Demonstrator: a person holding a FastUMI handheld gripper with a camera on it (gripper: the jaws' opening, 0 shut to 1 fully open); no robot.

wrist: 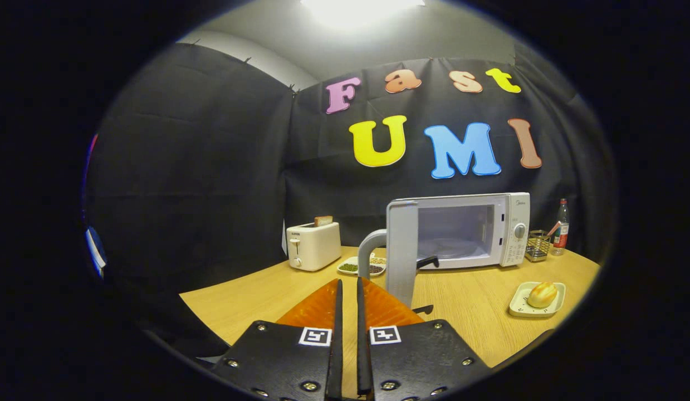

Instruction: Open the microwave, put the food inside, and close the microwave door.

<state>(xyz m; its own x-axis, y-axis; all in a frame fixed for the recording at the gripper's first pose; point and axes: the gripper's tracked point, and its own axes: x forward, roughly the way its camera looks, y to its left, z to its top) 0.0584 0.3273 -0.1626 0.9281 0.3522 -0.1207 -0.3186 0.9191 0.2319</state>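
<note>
**Booth table, microwave door open, bread roll on plate waiting**

Black-cloth booth walls, a bright ceiling light overhead, a light wooden table (250, 301) across the scene.

Microwave (478, 228) sits at the back of the table, white, control panel and knob on its right side. Its door (402, 250) is swung open toward the camera, seen nearly edge-on, with a curved grey handle (368, 250) on its left. The cavity is lit and visible; the turntable inside looks bare.

Small white square plate (537, 301) lies on the table right of the fingers, well apart from them and in front of the microwave; a golden bread roll (542, 294) rests on it.

White toaster (313, 245) stands left of the microwave, with a slice of toast (323, 220) sticking up from a slot. Between the toaster and the door is a divided dish (360, 266) holding green, dark and pale grains or beans in separate sections.

Right of the microwave is a wire basket (537, 245), contents too small to tell, then a clear bottle (561, 227) with a red label beside it.

Gripper (348, 289) points at the open door's handle, tips just short of it. Fingers are nearly together, with a narrow gap and nothing between them.
</note>
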